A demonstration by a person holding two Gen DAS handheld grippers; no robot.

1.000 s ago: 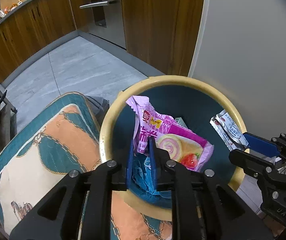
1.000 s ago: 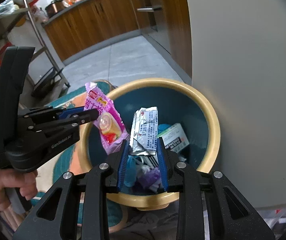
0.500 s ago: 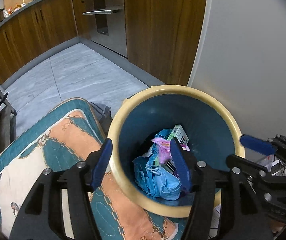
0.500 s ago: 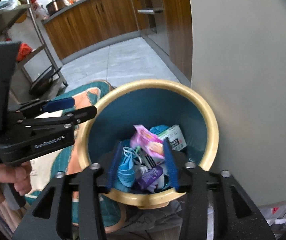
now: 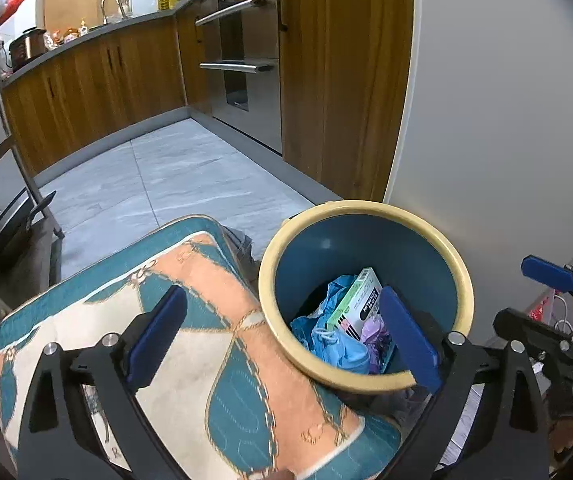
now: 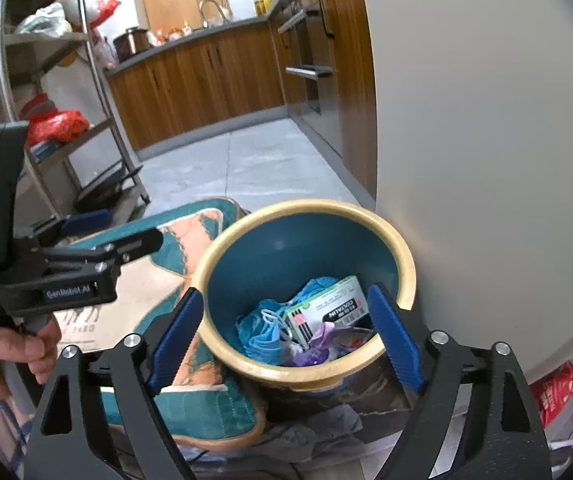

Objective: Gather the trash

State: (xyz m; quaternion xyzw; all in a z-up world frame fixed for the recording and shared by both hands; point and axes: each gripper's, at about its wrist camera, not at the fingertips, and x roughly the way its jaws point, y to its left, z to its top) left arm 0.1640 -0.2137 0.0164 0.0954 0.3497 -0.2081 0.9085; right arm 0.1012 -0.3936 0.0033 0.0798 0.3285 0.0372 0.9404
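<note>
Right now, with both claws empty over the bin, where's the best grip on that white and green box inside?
Probably its raised upper end, from straight above. The box leans tilted on the blue masks inside the bin, so that end stands clear of the pile. Pinch across its thin faces; the bin's wall blocks any side approach.

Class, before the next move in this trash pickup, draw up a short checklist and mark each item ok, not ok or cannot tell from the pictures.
1. Left gripper empty, jaws wide apart: ok.
2. Right gripper empty, jaws wide apart: ok.
3. Trash lies inside the bin, including the box and blue mask: ok.
4. Nothing hangs over the bin's rim: ok.
5. Bin stands upright beside the cushion: ok.
6. More trash left to collect outside the bin: cannot tell; the red packets at the lower right may or may not be trash.
</note>
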